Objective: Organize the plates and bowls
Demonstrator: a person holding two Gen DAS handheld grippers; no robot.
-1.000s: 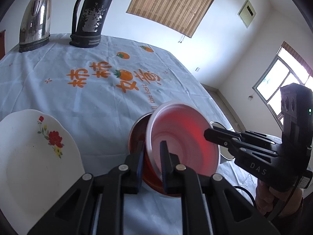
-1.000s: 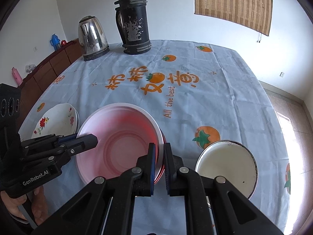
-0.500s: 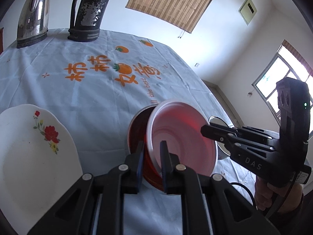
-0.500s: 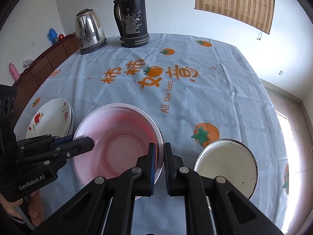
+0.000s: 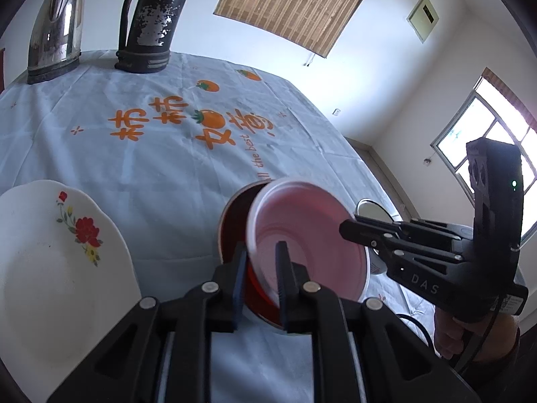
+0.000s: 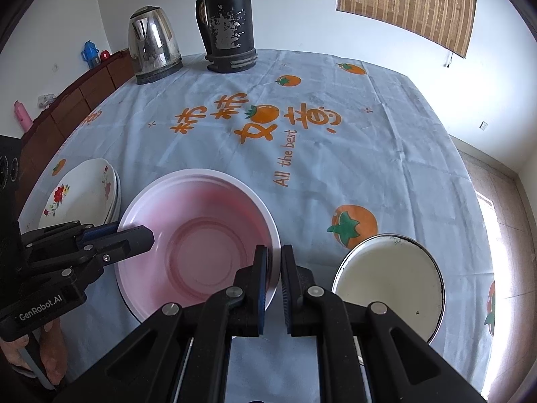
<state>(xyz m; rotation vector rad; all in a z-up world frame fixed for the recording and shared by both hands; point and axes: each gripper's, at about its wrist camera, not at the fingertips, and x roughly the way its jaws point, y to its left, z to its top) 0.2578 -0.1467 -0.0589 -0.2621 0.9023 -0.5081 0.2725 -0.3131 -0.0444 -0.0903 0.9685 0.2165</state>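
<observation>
Black-fingered, the left gripper [image 5: 260,277] and right gripper [image 6: 273,280] each pinched opposite rims of the empty pink bowl [image 6: 198,243], held just over the red bowl [image 5: 235,235] as if nesting, so lowering level seemed next, with the flowered plates [image 6: 84,194] and empty white bowl [image 6: 389,282] beside.

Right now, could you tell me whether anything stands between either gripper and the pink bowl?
Nothing visible does. The left gripper and the right gripper each have the rim of the pink bowl between their fingers, on opposite sides.
</observation>
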